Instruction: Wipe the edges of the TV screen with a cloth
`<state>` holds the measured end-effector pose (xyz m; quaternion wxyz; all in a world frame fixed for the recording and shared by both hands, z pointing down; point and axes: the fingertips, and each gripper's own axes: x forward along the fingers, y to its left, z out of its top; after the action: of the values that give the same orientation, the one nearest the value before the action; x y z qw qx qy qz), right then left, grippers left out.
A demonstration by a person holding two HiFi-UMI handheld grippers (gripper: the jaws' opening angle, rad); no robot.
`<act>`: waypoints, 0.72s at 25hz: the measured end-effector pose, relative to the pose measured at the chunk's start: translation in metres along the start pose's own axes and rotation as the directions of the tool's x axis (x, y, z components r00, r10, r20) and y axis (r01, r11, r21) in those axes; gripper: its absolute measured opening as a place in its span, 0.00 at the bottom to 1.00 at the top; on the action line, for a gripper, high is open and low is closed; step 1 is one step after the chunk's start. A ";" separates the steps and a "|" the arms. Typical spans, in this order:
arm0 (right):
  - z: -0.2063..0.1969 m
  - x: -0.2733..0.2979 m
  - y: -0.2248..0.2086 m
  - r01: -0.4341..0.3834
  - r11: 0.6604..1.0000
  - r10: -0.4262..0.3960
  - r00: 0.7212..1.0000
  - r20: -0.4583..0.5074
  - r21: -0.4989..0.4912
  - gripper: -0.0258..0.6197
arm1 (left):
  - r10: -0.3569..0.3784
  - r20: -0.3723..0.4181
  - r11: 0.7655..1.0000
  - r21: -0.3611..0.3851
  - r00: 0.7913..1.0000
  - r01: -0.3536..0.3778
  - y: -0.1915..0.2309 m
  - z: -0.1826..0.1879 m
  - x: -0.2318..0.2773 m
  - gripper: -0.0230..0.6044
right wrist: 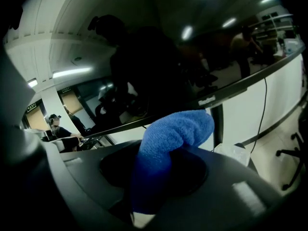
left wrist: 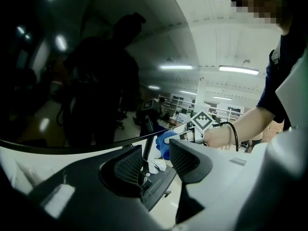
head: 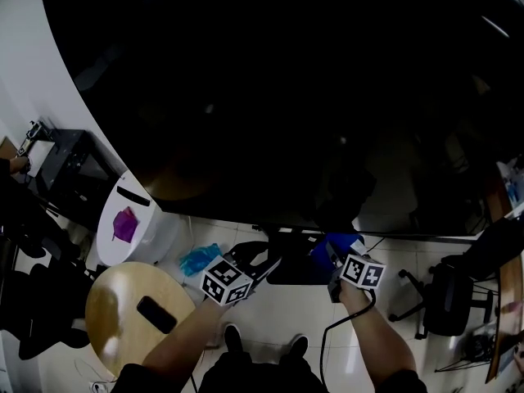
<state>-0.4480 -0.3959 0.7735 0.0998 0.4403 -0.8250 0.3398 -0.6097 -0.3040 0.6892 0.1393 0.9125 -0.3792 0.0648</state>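
Note:
The big dark TV screen (head: 286, 97) fills the upper head view; its bottom edge runs just above both grippers. My right gripper (head: 332, 256) is shut on a blue cloth (head: 337, 244), held close under that bottom edge near the stand. In the right gripper view the cloth (right wrist: 175, 131) bulges up from between the jaws (right wrist: 168, 172) toward the TV's lower bezel (right wrist: 216, 97). My left gripper (head: 260, 256) hovers to the left of it, jaws a little apart with nothing between them (left wrist: 156, 165). The left gripper view also shows the cloth (left wrist: 166, 141) beyond the stand pole (left wrist: 147, 138).
The black TV stand base (head: 286, 270) lies on the tiled floor between the grippers. A round wooden stool (head: 123, 301) bearing a black phone (head: 155, 313) sits lower left, by a white bin (head: 127, 223) and a light blue bag (head: 199, 259). An office chair (head: 446, 297) stands at the right.

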 end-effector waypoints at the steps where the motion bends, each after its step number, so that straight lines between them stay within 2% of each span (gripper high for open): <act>1: -0.002 0.002 0.006 -0.003 1.000 0.003 1.000 0.003 -0.002 0.27 | 0.001 0.006 1.000 0.002 1.000 -0.001 0.002 -0.001 -0.005 0.30; 10: -0.021 0.050 0.101 -0.036 0.998 0.033 0.998 -0.061 -0.049 0.27 | 0.043 0.011 0.999 -0.025 0.999 -0.043 0.066 -0.001 -0.079 0.30; 18: -0.050 0.095 0.179 -0.128 0.986 0.114 0.985 -0.128 -0.103 0.27 | 0.119 0.024 0.993 -0.028 0.993 -0.119 0.102 -0.015 -0.132 0.30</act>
<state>-0.6530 -0.3579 0.7701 0.1535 0.3617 -0.8603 0.3249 -0.7755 -0.2788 0.6947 0.1426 0.8870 -0.4355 0.0564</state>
